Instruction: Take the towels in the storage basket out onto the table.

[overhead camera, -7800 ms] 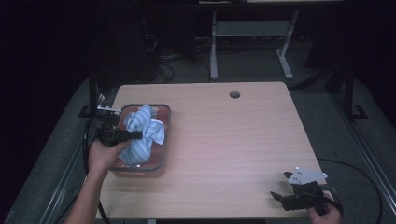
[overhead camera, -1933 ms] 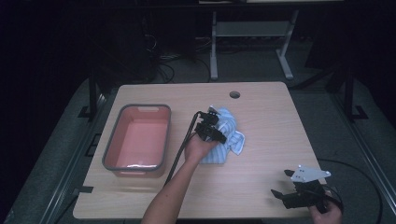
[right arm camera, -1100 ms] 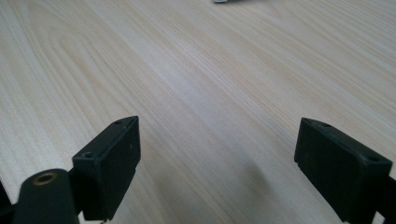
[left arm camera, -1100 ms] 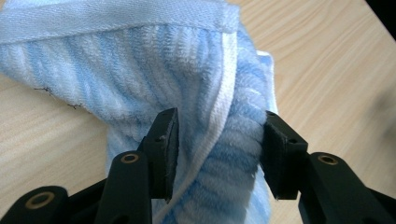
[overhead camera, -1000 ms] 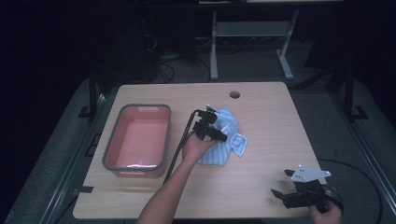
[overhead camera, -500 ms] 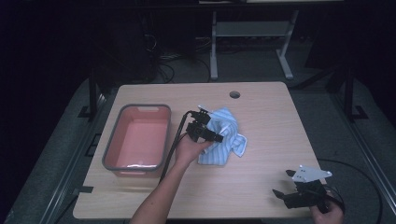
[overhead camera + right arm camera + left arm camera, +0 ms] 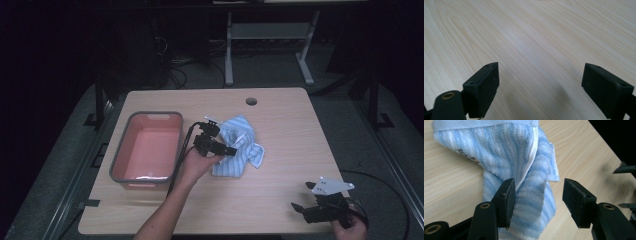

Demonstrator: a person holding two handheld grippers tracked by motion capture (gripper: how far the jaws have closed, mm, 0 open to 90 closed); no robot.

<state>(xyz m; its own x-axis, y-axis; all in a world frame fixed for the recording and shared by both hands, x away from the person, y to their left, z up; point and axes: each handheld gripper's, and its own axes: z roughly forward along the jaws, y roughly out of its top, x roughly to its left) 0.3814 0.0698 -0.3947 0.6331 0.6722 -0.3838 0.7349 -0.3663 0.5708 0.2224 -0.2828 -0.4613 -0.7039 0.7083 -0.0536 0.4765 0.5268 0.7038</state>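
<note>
Left gripper view: towel (image 7: pixel 524 170) between jaws (parted).

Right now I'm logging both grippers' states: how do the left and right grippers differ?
The left gripper is open over the towel, mid-table beside the tub; the right gripper is open wider, over bare table at the near right corner. Both are hand-held, black-jawed, and grip nothing.

A pale matt wooden table top (image 7: pixel 280 195) with fine straight grain is seen across the frame's centre. The crumpled blue-and-white striped terry cloth (image 7: pixel 529 170) is shown as soft and ribbed. At left, a smooth pink plastic tub with a grey rim (image 7: pixel 118 159) is faintly glossed. Rough matt black pads (image 7: pixel 576 202) are borne by the jaws.
</note>
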